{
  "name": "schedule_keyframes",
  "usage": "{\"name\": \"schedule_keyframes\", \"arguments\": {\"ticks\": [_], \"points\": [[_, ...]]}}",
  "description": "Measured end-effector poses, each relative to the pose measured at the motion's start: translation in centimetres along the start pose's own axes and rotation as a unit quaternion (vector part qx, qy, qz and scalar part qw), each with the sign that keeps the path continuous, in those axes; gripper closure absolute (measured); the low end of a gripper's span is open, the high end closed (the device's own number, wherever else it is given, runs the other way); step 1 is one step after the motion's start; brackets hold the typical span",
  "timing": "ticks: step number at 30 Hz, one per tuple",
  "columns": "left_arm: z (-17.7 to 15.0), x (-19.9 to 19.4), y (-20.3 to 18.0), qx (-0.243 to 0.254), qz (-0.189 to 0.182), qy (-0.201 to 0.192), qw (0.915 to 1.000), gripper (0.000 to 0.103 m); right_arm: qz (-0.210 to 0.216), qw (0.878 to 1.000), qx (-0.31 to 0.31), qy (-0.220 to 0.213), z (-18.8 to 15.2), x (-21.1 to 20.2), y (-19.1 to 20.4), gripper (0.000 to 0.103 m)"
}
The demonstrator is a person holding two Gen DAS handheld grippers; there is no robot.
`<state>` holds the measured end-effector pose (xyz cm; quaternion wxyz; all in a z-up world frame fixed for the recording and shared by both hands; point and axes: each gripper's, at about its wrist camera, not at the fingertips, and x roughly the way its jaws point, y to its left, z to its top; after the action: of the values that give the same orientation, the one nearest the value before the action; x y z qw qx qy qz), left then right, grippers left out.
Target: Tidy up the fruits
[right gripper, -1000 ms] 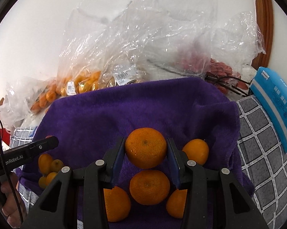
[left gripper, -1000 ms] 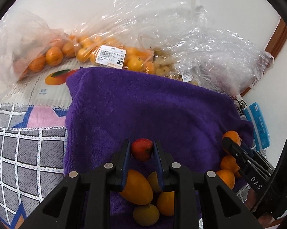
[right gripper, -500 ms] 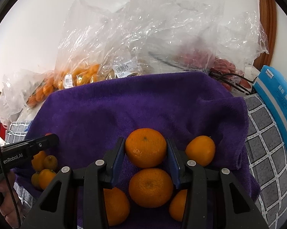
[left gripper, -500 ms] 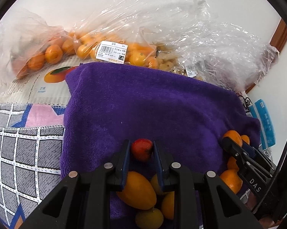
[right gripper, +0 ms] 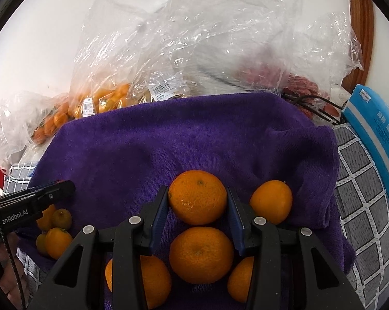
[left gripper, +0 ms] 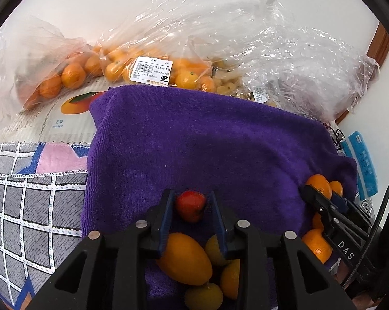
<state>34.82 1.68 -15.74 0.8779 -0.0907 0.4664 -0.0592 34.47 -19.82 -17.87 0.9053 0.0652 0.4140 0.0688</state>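
Observation:
A small red fruit (left gripper: pixel 190 205) rests on the purple towel (left gripper: pixel 194 139) between the fingers of my left gripper (left gripper: pixel 190 199). Its jaws are opening, and a thin gap shows beside the right finger. Several small yellow-orange fruits (left gripper: pixel 184 258) lie clustered just below it. My right gripper (right gripper: pixel 197 193) is shut on a large orange (right gripper: pixel 197 197), held just over the towel (right gripper: pixel 168 142). Three more oranges (right gripper: pixel 201 254) lie under and beside it. The left gripper's tip (right gripper: pixel 62 187) shows at the left of the right wrist view.
Clear plastic bags of small oranges (left gripper: pixel 153 69) and other produce (right gripper: pixel 297 85) are piled along the wall behind the towel. A blue packet (right gripper: pixel 378 139) lies to the right. A grey checked cloth (left gripper: pixel 26 201) covers the surface around the towel.
The left jaws have parted slightly from the red fruit, which stays on the towel. The right gripper and its orange have held still.

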Motion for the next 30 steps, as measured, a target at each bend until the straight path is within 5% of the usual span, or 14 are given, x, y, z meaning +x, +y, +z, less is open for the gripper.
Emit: {"name": "schedule_keyframes", "arguments": {"ticks": [11, 30], "points": [[-0.7, 0.0, -2.0, 0.036, 0.021, 0.010, 0.9991, 0.044, -0.003, 1.000, 0.002, 0.000, -0.2, 0.0, -0.1, 0.059], [-0.6, -2.1, -0.6, -0.006, 0.050, -0.034, 0.9982, 0.042, -0.019, 1.000, -0.014, -0.016, -0.3, -1.0, 0.2, 0.054]]}}
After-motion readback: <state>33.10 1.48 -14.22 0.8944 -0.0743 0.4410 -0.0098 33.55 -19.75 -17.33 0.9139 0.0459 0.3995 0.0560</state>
